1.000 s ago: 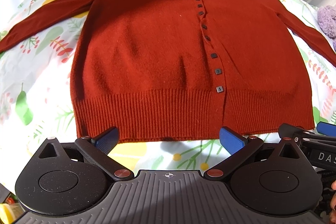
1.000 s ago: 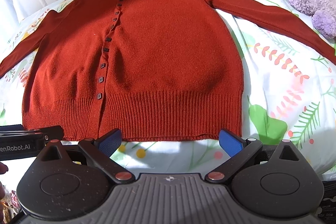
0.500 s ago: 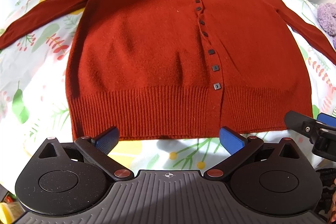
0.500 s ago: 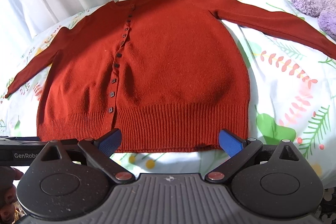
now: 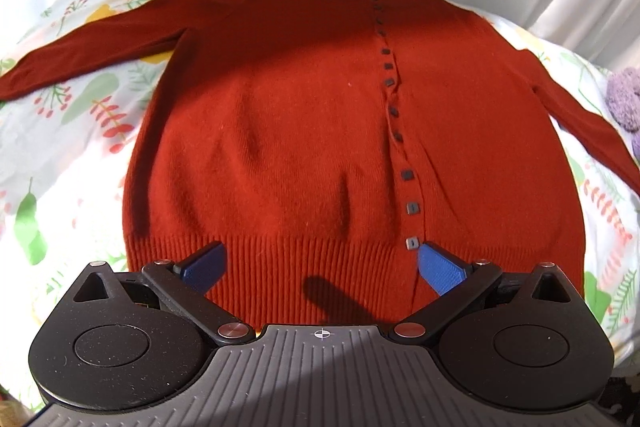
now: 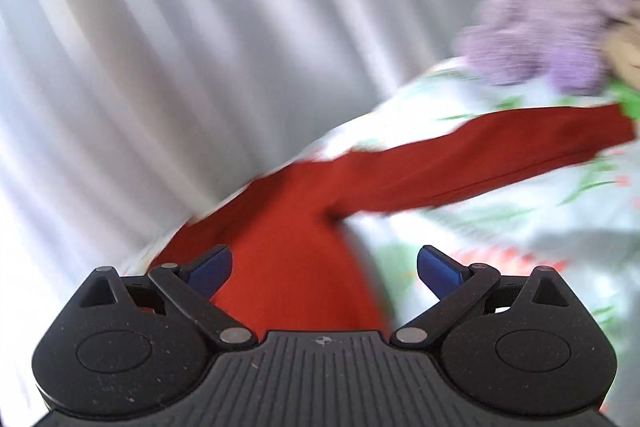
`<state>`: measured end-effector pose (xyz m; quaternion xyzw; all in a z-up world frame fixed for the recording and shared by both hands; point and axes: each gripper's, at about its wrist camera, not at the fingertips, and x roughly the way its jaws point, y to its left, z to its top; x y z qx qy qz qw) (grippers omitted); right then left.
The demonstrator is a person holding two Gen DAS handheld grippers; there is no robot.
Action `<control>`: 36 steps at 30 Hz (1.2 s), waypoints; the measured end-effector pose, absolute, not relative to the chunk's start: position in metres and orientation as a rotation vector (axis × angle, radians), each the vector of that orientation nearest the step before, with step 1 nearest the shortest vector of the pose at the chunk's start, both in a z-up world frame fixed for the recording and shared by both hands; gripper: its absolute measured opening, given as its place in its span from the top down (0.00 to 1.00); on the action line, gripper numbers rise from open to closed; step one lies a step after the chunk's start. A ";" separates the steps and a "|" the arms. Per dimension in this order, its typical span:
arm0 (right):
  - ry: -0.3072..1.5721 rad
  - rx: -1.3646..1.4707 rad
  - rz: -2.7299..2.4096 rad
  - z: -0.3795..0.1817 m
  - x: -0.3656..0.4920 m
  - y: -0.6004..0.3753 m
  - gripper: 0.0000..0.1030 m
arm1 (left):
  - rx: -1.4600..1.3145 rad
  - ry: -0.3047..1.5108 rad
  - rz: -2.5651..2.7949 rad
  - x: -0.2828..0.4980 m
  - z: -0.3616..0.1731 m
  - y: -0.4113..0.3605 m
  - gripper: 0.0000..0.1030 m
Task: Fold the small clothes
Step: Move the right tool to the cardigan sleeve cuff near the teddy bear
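Largest change: the right gripper [image 6: 324,263] has swung away from the hem and now faces the cardigan's [image 5: 320,131] right sleeve [image 6: 480,163] and armpit, with the curtain [image 6: 160,47] and a purple plush toy [image 6: 560,39] behind. Its view is heavily smeared, consistent with fast motion. Half a second ago it looked squarely along the whole garment. Jaws spread wide, nothing held.

Second change: the left gripper [image 5: 320,263] has advanced. Its blue fingertips [image 5: 204,263], earlier short of the hem, now overlap the ribbed hem [image 5: 300,267]; whether they touch the knit cannot be told. Jaws wide, nothing held.

Judgement: folding has not begun. The right side appears bound for the sleeve, probably to fold it inward first.

Cardigan condition: rust-red knit, lying face up and flat on the floral bedsheet [image 5: 60,131], both sleeves stretched outward and slightly downward. Buttoned closed; the row of dark square buttons [image 5: 412,207] runs neck to hem, right of centre in the left view. Mild ripples along the placket and above the rib.
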<state>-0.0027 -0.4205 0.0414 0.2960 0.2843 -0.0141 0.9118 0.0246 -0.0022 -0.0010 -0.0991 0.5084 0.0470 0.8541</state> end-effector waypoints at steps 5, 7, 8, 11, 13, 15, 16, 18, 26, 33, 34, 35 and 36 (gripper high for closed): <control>0.519 0.912 -0.315 -0.004 0.017 -0.532 0.62 | -0.328 1.041 0.126 0.034 -0.007 0.006 0.00; 0.484 0.964 -0.427 -0.020 0.018 -0.562 0.64 | -0.375 1.055 0.140 0.040 -0.011 0.008 0.00; 0.478 0.988 -0.450 -0.026 0.017 -0.576 0.65 | -0.382 1.066 0.145 0.044 -0.013 0.008 0.00; 0.494 1.088 -0.511 -0.048 0.019 -0.604 0.75 | -0.356 1.095 0.155 0.055 -0.015 0.001 0.00; 0.501 1.144 -0.519 -0.060 0.021 -0.614 0.76 | -0.342 1.102 0.148 0.061 -0.015 -0.003 0.00; 0.495 1.161 -0.505 -0.066 0.024 -0.616 0.78 | -0.327 1.095 0.144 0.066 -0.016 -0.007 0.00; 0.496 1.158 -0.502 -0.068 0.028 -0.615 0.80 | -0.323 1.096 0.141 0.070 -0.016 -0.009 0.00; 0.490 1.182 -0.502 -0.070 0.032 -0.616 0.83 | -0.325 1.108 0.130 0.077 -0.017 -0.012 0.00; 0.517 1.186 -0.515 -0.066 0.035 -0.622 0.84 | -0.338 1.076 0.082 0.094 -0.011 -0.011 0.00; 0.493 1.263 -0.557 -0.068 0.029 -0.619 0.82 | -0.376 1.083 0.060 0.102 -0.012 0.001 0.00; 0.482 1.290 -0.543 -0.072 0.032 -0.621 0.82 | -0.372 1.086 0.055 0.103 -0.013 0.001 0.00; 0.468 1.308 -0.532 -0.075 0.034 -0.622 0.85 | -0.370 1.087 0.050 0.104 -0.013 0.002 0.00; 0.462 1.312 -0.541 -0.077 0.035 -0.622 0.91 | -0.371 1.085 0.045 0.105 -0.014 0.004 0.00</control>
